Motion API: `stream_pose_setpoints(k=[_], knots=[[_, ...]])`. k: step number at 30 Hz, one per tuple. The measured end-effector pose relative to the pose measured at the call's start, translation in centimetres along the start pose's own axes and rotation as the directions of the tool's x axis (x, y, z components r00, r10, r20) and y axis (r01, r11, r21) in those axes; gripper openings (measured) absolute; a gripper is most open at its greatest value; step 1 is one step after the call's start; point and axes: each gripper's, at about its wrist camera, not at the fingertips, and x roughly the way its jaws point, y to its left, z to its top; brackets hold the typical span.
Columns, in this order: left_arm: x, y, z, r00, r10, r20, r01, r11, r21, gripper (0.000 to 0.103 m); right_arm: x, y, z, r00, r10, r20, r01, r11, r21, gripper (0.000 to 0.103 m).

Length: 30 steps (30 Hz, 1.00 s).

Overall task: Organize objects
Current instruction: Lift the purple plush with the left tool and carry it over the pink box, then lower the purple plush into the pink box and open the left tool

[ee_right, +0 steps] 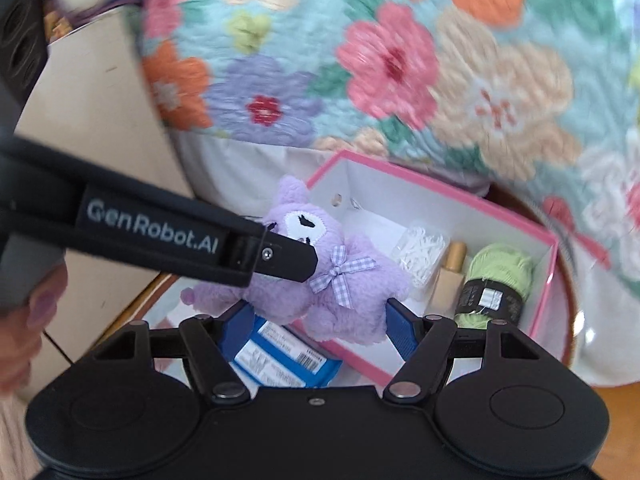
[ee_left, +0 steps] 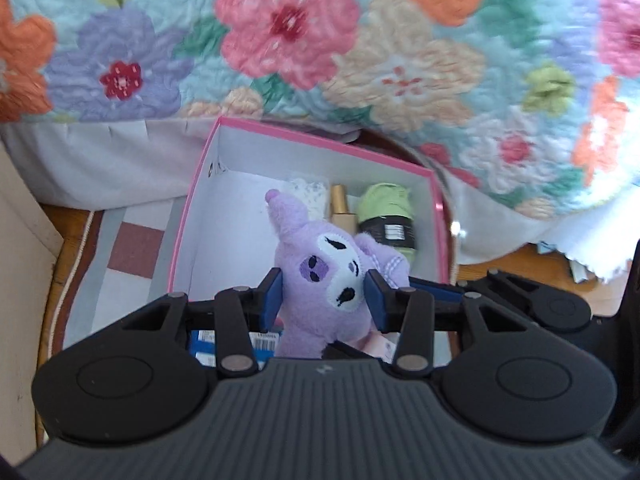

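Observation:
My left gripper is shut on a purple plush toy, its blue pads pressing both sides of the head, above the near edge of a pink-rimmed white box. In the right wrist view the left gripper's finger reaches in from the left and holds the plush by the head over the box's left corner. My right gripper is open, its pads either side of the plush's lower body without touching. Inside the box are green yarn, a gold-capped bottle and a bag of white bits.
A blue packet lies outside the box under the plush. The box sits on a round patterned mat on a wooden floor, right against a bed with a floral quilt. A beige cabinet stands at left.

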Motion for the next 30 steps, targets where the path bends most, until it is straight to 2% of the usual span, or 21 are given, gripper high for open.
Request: stream_pose_setpoints(k=[7,12,17,20,23,25,30], knots=[[8.9,1.3,1.3,0.994,0.009,-0.107,-0.012,1.000,-0.028,0.043,6.8,-4.9,-0.1,0.993,0.044,-0.108,-0.021,0.978,0.206,0.075],[13.3,2.7,0.8,0.990,-0.018,-0.140,0.003,0.994,-0.107,0.043,10.2,-6.7,-1.3,0.986,0.040,-0.164,0.005,0.965,0.264,0.075],[15.6,3.4,0.4,0.987,-0.020,-0.162,-0.001,0.992,-0.127,0.043,12.3,-7.6,-2.0,0.979,0.031,-0.202,0.025,0.963,0.268,0.074],[16.4,4.0,0.2,0.984,-0.074,-0.159,0.048,0.985,-0.164,0.041,12.7,-7.4,-2.1,0.978,-0.070,-0.194,0.110,0.973,0.203,0.074],[16.9,3.9,0.0,0.984,-0.063,-0.167,0.039,0.989,-0.143,0.042,13.0,-8.7,-2.5,0.977,-0.014,-0.212,0.073,0.960,0.269,0.074],[17.0,3.8,-0.3,0.984,-0.051,-0.171,0.030,0.992,-0.125,0.041,12.9,-8.9,-2.7,0.976,0.010,-0.220,0.050,0.964,0.263,0.074],[17.6,3.2,-1.0,0.980,-0.021,-0.196,0.002,0.995,-0.097,0.040,11.1,-9.0,-3.1,0.978,-0.009,-0.208,0.059,0.970,0.236,0.075]])
